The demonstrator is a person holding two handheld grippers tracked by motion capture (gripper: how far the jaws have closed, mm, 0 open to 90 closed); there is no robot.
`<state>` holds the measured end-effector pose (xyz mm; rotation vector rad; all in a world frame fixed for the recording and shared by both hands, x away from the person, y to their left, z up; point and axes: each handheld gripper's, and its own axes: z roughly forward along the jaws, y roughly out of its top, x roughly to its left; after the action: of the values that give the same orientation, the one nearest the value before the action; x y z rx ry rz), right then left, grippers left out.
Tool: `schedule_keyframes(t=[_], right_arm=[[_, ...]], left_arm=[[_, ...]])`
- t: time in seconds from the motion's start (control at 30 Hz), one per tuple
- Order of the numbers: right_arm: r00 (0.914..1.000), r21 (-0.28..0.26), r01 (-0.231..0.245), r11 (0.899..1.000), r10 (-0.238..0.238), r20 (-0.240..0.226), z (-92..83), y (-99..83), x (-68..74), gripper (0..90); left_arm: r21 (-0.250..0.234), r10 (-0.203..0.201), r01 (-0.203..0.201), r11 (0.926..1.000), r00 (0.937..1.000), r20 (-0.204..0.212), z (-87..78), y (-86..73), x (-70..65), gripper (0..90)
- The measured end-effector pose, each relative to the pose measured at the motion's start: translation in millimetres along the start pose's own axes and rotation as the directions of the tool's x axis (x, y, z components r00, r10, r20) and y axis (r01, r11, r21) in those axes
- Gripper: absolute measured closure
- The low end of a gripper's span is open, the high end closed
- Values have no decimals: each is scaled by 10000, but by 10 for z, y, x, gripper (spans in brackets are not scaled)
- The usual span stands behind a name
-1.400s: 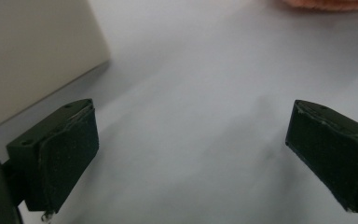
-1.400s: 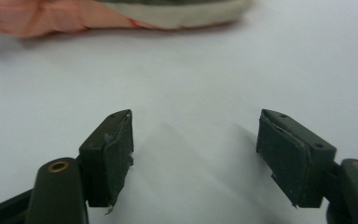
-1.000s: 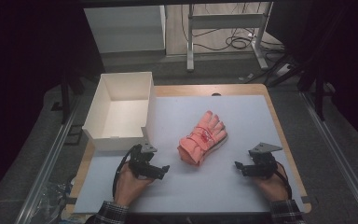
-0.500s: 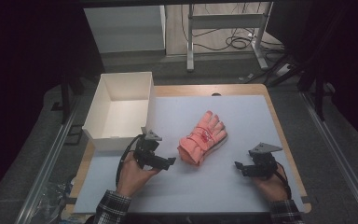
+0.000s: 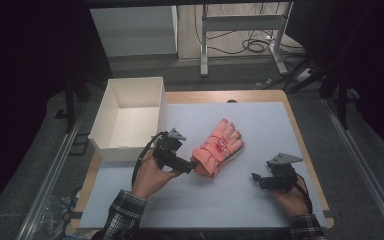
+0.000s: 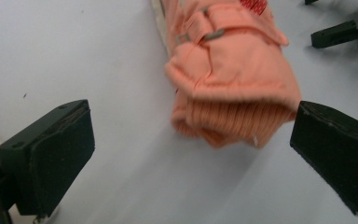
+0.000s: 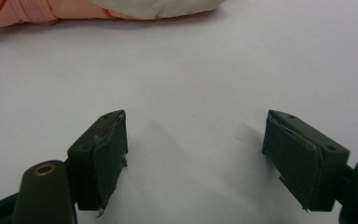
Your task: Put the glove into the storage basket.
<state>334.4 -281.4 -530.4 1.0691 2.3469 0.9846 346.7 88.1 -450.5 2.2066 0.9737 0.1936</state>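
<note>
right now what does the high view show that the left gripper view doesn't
High view alone: the open white box at the table's left, the wooden table edge, both of the person's hands, and the glove's fingers pointing away.
Left gripper view alone: the ribbed knit cuff close up, lying between that hand-held gripper's open jaws but untouched.
Both: the pink glove on the white mat, the left hand-held gripper at its cuff, and the right hand-held gripper apart from it.
</note>
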Motion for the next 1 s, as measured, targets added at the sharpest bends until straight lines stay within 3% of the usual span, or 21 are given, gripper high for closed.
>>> schedule_keyframes(t=[0.57, 0.77, 1.0], right_arm=[[10000, 1, -19, 10000, 19, -8, 0, -2, 0, 223], [10000, 3, -28, 10000, 28, -7, -1, -2, 0, 224], [10000, 2, -27, 10000, 27, -5, 0, -2, 0, 223]], left_arm=[[491, 571, -573, 9971, 9984, 55, 396, 473, -142, 0], [734, 736, -739, 9946, 9973, 62, 568, 573, -195, 0], [995, 611, -634, 9930, 9978, 263, 770, 619, -220, 0]])
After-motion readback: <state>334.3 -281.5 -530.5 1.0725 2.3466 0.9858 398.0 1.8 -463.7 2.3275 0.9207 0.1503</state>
